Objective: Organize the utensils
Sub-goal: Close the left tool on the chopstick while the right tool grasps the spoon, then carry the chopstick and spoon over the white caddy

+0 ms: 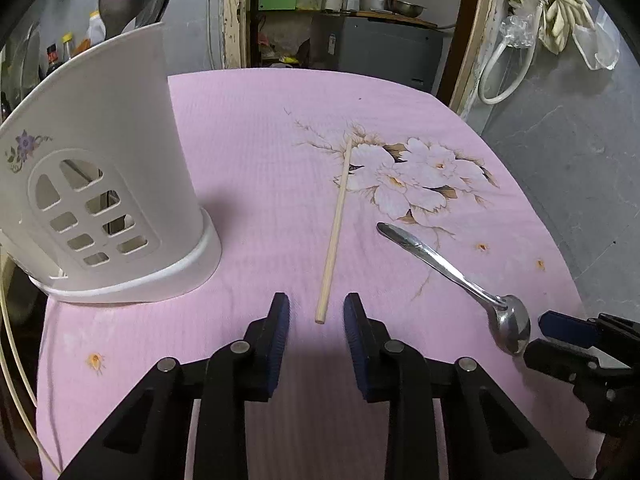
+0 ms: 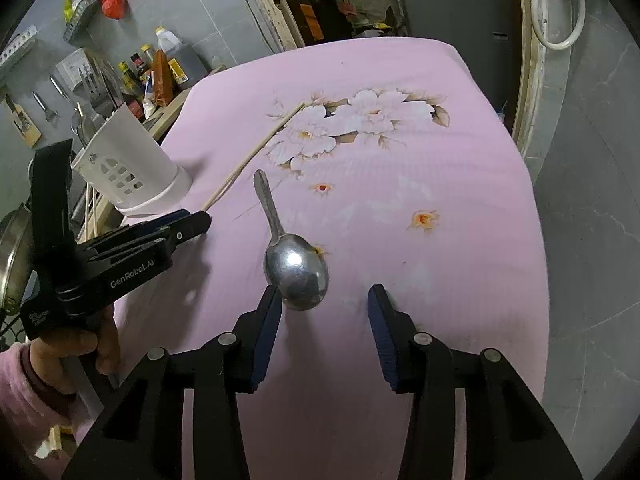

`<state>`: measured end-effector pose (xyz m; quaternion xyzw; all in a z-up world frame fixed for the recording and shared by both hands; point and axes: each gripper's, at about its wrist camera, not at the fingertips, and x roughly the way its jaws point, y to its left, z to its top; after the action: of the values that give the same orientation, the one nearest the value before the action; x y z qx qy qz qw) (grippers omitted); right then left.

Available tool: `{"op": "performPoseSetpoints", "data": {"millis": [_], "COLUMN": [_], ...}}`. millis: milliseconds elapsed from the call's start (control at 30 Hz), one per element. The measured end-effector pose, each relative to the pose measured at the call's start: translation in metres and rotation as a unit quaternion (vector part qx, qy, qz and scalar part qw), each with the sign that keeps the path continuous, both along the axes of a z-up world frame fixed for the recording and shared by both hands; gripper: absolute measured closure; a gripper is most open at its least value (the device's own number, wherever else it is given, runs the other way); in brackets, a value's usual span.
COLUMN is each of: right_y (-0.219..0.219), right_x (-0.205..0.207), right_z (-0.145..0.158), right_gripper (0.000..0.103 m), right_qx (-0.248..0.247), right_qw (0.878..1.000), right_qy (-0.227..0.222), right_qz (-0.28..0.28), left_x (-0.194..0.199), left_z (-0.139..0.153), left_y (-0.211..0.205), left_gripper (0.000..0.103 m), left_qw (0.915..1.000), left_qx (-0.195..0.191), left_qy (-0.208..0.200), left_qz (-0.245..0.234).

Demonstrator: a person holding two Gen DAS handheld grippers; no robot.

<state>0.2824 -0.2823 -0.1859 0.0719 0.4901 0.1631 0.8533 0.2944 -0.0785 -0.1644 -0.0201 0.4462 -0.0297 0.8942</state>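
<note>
The thin wooden chopstick [image 1: 334,232] is framed by the wide-open left claw [image 1: 316,316]; it may roll away if nudged. The steel spoon's [image 2: 294,264] rounded bowl may slip from the wide-open right claw [image 2: 324,300].

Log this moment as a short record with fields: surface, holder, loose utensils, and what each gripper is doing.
surface: pink floral tablecloth
holder: white utensil holder, upright at the cloth's left edge
chopstick: single wooden chopstick, flat on the cloth, near end just ahead of the left gripper
spoon: metal spoon, flat on the cloth, bowl toward the right gripper
left gripper: left gripper, jaws open, empty, lined up with the chopstick
right gripper: right gripper, jaws open, empty, close to the spoon bowl
</note>
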Motion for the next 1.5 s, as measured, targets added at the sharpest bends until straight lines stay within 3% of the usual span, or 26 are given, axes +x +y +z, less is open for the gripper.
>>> {"op": "performPoseSetpoints", "data": {"millis": [267,367,467,733,1000,1500], "right_y": [0.020,0.023,0.024,0.011,0.001,0.026], "right_x": [0.011,0.016,0.017,0.000,-0.004,-0.010], "right_z": [0.003,0.004,0.008,0.027,0.063,0.110], "right_gripper": [0.063,0.076,0.078,0.101,0.101,0.101], "right_qx": [-0.053,-0.062,-0.061,-0.017,0.016,0.069], "right_qw": [0.997,0.996,0.997,0.998,0.997,0.991], "right_qy": [-0.028,-0.030,-0.029,-0.050,-0.076,-0.106], "right_qz": [0.044,0.047,0.040,0.025,0.017,0.036], "left_x": [0.006,0.005,0.003,-0.016,-0.034,-0.050], "left_z": [0.001,0.002,0.004,0.029,0.063,0.120], "left_y": [0.000,0.002,0.002,0.007,0.011,0.025], "left_gripper": [0.095,0.096,0.097,0.098,0.098,0.098], "left_qw": [1.0000,1.0000,1.0000,0.9998,0.9990,0.9953], "left_qx": [-0.001,-0.006,-0.005,-0.010,-0.002,-0.018], "left_qy": [-0.002,-0.001,0.001,-0.016,-0.040,-0.095], "left_qz": [-0.001,-0.001,0.000,-0.008,-0.017,-0.007]}}
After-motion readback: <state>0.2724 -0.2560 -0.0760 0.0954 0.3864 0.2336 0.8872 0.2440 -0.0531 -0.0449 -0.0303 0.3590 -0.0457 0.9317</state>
